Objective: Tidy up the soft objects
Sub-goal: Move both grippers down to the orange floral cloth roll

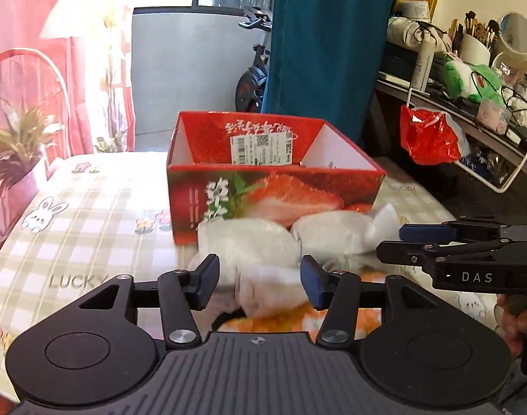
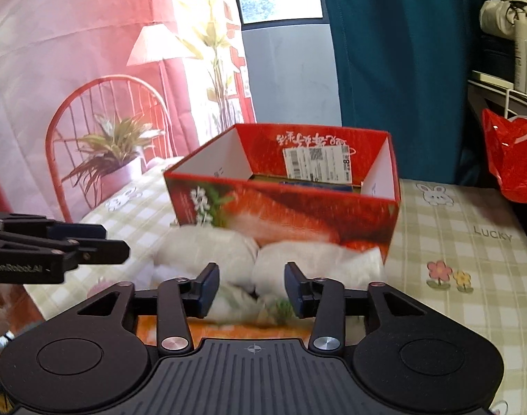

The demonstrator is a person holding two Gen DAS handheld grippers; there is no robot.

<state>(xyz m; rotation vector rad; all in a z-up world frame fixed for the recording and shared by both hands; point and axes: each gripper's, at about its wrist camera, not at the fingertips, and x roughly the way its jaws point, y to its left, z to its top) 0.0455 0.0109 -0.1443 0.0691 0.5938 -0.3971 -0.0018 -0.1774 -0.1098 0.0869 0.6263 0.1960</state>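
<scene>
- White packs lie on the bench, touching the red box, handy for loading.
- Left gripper and right gripper: fingers spread, nothing pinched, both aimed at the packs.

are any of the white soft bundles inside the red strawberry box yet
No: the white bundles all lie on the checked tablecloth in front of the red strawberry box, outside its near wall.
</scene>
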